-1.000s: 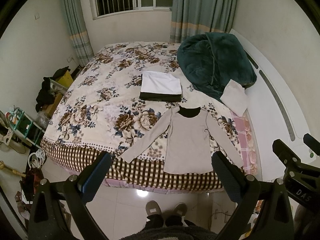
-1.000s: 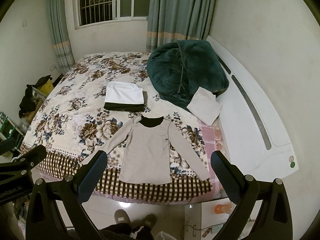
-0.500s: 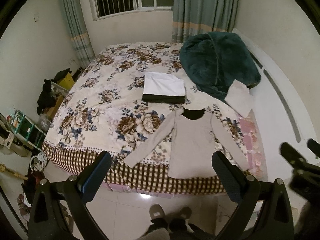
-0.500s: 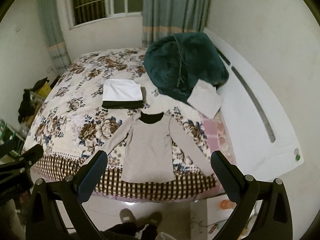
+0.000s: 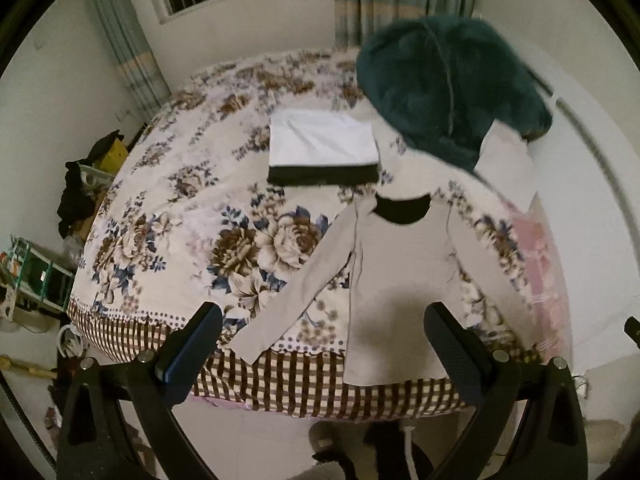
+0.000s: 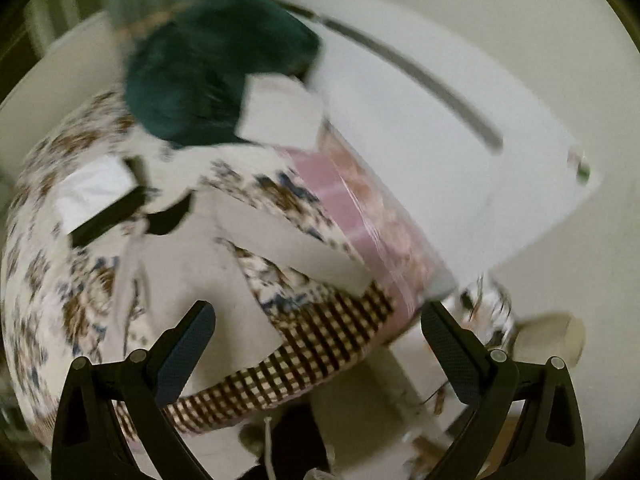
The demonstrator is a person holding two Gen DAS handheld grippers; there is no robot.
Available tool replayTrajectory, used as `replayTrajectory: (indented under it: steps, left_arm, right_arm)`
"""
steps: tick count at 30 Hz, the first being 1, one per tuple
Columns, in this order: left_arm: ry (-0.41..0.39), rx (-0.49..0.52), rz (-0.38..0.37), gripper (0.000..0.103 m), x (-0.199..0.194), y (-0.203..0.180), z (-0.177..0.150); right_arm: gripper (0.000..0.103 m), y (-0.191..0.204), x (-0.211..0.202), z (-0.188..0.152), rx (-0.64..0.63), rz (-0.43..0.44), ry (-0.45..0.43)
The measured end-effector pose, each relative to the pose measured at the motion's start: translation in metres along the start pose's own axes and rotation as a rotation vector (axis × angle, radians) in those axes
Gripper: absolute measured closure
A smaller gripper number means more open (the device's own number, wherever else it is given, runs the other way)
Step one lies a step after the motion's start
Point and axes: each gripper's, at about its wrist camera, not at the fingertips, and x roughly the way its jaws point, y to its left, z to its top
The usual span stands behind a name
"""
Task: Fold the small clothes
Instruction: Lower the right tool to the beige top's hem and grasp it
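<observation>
Lying flat and face up near the foot edge of the floral bed (image 5: 168,200): a beige long-sleeved top (image 5: 396,280) with a dark collar, both sleeves angled outward, hem over the checked border. Just beyond its collar, a stack of folded clothes (image 5: 322,144), white on top, dark beneath. Farther back, a teal plush blanket (image 5: 448,80) heaped near the headboard, touching a pale folded cloth (image 5: 508,160). Left gripper (image 5: 320,344) spread wide, holding nothing, above the floor short of the bed. Right gripper (image 6: 318,340) likewise spread and empty, view blurred, over the top's right sleeve (image 6: 288,240).
</observation>
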Motion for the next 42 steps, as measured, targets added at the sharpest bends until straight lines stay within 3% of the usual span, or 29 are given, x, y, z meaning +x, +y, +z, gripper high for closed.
replayTrajectory:
  steps: [6, 10, 18, 21, 24, 27, 29, 31, 37, 40, 42]
  left_arm:
    - [0.054, 0.055, 0.114, 0.0, 0.087, -0.043, 0.011]
    - [0.137, 0.044, 0.124, 0.0, 0.159, -0.069, 0.01]
    - [0.249, 0.106, 0.136, 0.0, 0.297, -0.111, -0.018]
    - [0.285, 0.103, 0.126, 0.0, 0.334, -0.117, -0.028]
    - [0.315, 0.098, 0.124, 0.0, 0.363, -0.123, -0.038]
    - [0.338, 0.087, 0.118, 0.0, 0.384, -0.125, -0.046]
    - [0.345, 0.08, 0.114, 0.0, 0.392, -0.124, -0.048]
    - [0.346, 0.071, 0.11, 0.0, 0.396, -0.122, -0.05]
    - [0.337, 0.027, 0.109, 0.0, 0.392, -0.11, -0.047]
    - [0.321, 0.006, 0.112, 0.0, 0.387, -0.1, -0.044]
    - [0.314, -0.008, 0.12, 0.0, 0.385, -0.092, -0.043]
  right_arm:
    - [0.003, -0.064, 0.172, 0.018, 0.188, -0.035, 0.176]
    - [0.024, -0.096, 0.295, 0.018, 0.295, -0.088, 0.29]
    - [0.024, -0.144, 0.436, -0.036, 0.576, -0.128, 0.474]
    - [0.024, -0.16, 0.475, -0.058, 0.702, -0.069, 0.495]
    - [0.024, -0.166, 0.498, -0.071, 0.788, -0.022, 0.494]
    - [0.043, -0.168, 0.507, -0.075, 0.838, -0.016, 0.441]
    - [0.079, -0.167, 0.504, -0.076, 0.841, -0.062, 0.402]
    - [0.098, -0.162, 0.496, -0.074, 0.803, -0.116, 0.378]
    - [0.102, -0.118, 0.449, -0.044, 0.544, -0.168, 0.257]
    - [0.103, -0.09, 0.432, -0.029, 0.423, -0.148, 0.215]
    - [0.103, -0.074, 0.416, -0.02, 0.413, -0.132, 0.213]
